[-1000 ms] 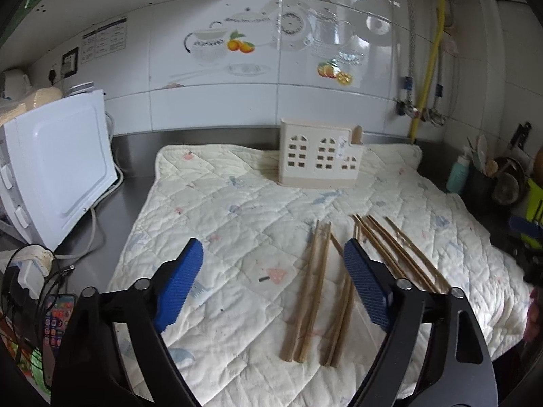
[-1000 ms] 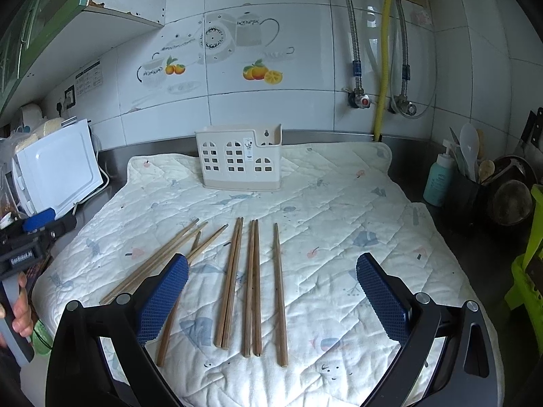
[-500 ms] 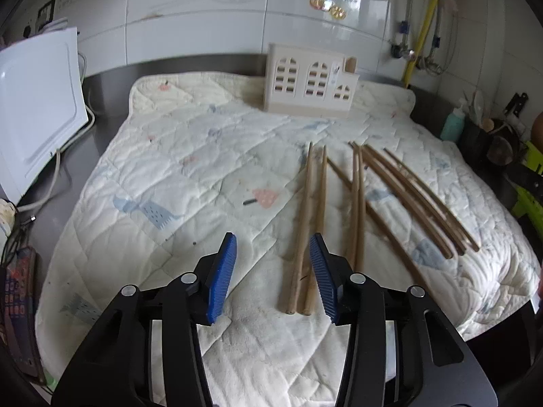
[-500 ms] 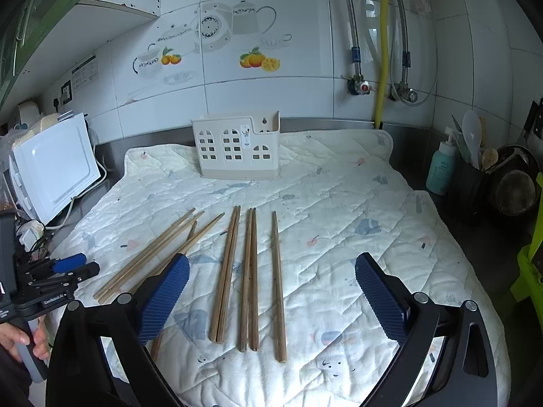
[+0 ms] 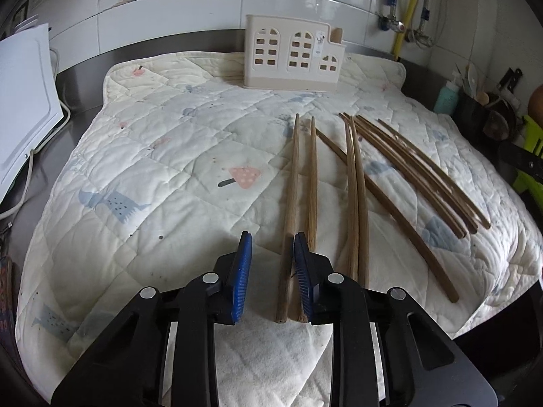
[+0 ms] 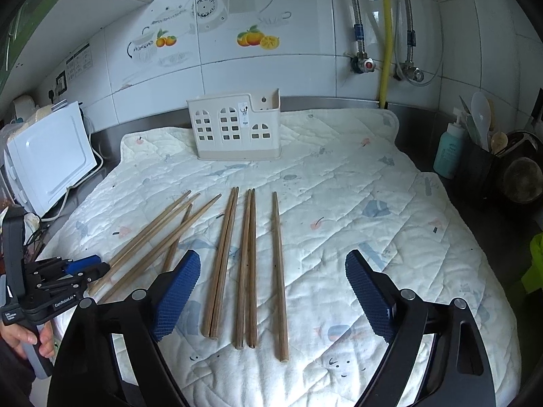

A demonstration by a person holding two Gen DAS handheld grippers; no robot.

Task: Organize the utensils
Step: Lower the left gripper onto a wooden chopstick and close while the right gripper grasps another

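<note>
Several wooden chopsticks point(image 5: 354, 183) point(image 6: 249, 257) lie side by side on a quilted mat point(image 5: 163, 156) point(image 6: 356, 203). A cream utensil holder point(image 5: 292, 57) point(image 6: 237, 132) with window cut-outs stands at the mat's far edge. My left gripper point(image 5: 271, 254) hangs low over the near end of the leftmost chopstick point(image 5: 288, 224). Its jaws are closing, the stick lies between the blue pads, and a gap still shows on the left side. In the right wrist view the left gripper point(image 6: 85, 268) is at the mat's left edge, held by a hand point(image 6: 20, 335). My right gripper point(image 6: 271, 257) is wide, closing slightly, above three middle chopsticks, gripping nothing.
A white appliance point(image 5: 23, 101) point(image 6: 51, 156) with a cable stands left of the mat. On the right are a teal bottle point(image 6: 448, 149), a black pot of utensils point(image 6: 475, 166) and a green object point(image 6: 536, 261). Pipes point(image 6: 387, 34) run down the tiled wall.
My left gripper has dropped toward the mat and tilted down, and its jaws have narrowed from wide to a slim gap around the leftmost chopstick. The right gripper sank a little and its jaws narrowed slightly.
</note>
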